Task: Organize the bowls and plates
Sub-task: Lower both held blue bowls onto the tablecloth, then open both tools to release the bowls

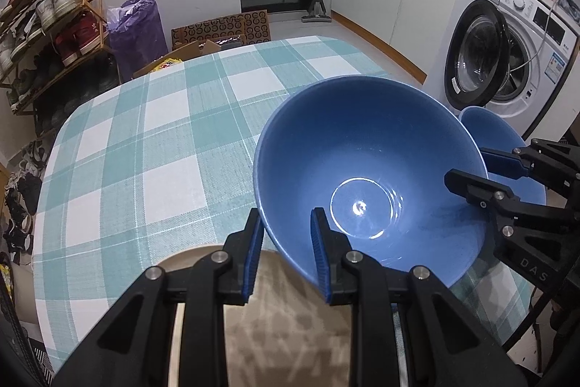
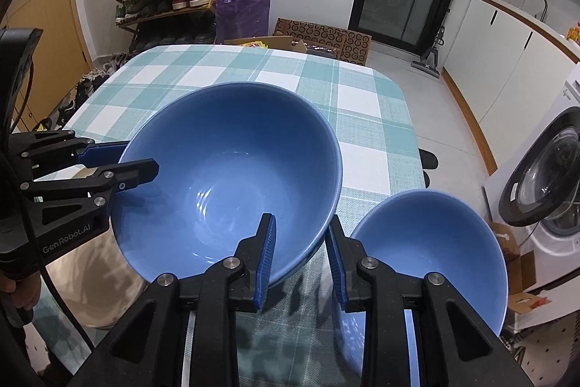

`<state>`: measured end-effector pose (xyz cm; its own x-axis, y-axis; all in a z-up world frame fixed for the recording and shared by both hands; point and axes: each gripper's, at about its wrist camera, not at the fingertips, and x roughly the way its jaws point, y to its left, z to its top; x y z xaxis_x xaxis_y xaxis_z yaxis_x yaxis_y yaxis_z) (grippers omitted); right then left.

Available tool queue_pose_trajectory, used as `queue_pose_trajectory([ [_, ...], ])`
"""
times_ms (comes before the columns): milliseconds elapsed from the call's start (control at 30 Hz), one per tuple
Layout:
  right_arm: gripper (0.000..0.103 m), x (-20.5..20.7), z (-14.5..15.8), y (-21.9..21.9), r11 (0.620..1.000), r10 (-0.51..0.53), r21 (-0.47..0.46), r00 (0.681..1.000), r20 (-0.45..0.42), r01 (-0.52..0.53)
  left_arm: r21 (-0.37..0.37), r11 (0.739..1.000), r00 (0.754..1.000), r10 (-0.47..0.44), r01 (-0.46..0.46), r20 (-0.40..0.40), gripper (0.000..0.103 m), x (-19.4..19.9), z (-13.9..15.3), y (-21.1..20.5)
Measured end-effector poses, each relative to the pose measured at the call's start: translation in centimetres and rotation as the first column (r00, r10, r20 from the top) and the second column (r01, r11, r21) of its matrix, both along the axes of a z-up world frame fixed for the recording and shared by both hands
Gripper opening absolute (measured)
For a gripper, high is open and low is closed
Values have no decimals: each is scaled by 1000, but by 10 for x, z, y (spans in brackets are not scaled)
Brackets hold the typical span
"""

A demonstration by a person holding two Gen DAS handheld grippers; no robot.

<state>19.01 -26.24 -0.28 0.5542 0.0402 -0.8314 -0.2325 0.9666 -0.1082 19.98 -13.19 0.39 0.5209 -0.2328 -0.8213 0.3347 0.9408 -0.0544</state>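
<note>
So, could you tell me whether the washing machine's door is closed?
No, the washing machine has its round door swung open, standing out from the drum opening in the left wrist view.

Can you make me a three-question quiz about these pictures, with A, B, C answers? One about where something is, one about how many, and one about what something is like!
1. Where is the small bowl?
A. On a chair
B. Right beside the big bowl
C. In a sink

2. How many blue bowls are there?
A. One
B. Two
C. Four

3. What is inside the big bowl?
A. Nothing
B. Soup
C. Spoons

Answers:
1 B: the right wrist view shows it just to the right of the big bowl.
2 B: there is one big one and one small one, and no others.
3 A: its shiny bottom is bare.
</note>
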Motion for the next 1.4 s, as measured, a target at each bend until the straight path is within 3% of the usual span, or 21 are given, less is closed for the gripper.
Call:
queue_pose_trajectory([
  [267, 38, 2, -4, 2, 1000, 8, -4, 1000, -15, -8, 10, 1000, 1000, -10, 10, 5, 24, -1, 0, -2],
  [333, 46, 2, -5, 3, 1000, 12, 1, 1000, -20, -12, 9, 1000, 1000, -13, 13, 6, 25, -1, 0, -1],
  [500, 54, -1, -6, 2, 999, 27, 19, 999, -27, -26, 0, 1000, 1000, -18, 18, -8, 27, 0, -2, 0],
  [567, 63, -1, -5, 1, 999, 29, 33, 999, -26, -28, -3, 1000, 1000, -21, 21, -12, 28, -1, -3, 0],
  [633, 73, -3, -3, -1, 999, 29, 44, 999, -15, -29, -8, 1000, 1000, -23, 23, -18, 33, 0, -3, 0],
  [733, 80, -5, 3, -4, 998, 16, 55, 1000, 4, -17, -12, 1000, 1000, -27, 27, -15, 37, -2, -2, 0],
  [900, 85, -8, 10, -12, 997, 1, 83, 1000, 23, -3, -15, 999, 999, -32, 32, -7, 51, -6, 1, 0],
  [1133, 98, -14, 20, -23, 987, -10, 159, 998, 58, 1, -28, 999, 999, -31, 30, -17, 57, -7, 6, 2],
  [1267, 102, -17, 27, -29, 976, -8, 217, 997, 74, -8, -45, 999, 1000, -28, 28, -6, 81, -9, 10, 4],
  [1367, 102, -18, 30, -33, 977, -22, 213, 996, 88, 3, -68, 997, 999, -41, 41, -3, 85, -12, 15, 3],
  [1400, 102, -19, 32, -35, 977, -29, 213, 995, 92, 9, -75, 996, 999, -45, 44, -4, 92, -12, 16, 2],
])
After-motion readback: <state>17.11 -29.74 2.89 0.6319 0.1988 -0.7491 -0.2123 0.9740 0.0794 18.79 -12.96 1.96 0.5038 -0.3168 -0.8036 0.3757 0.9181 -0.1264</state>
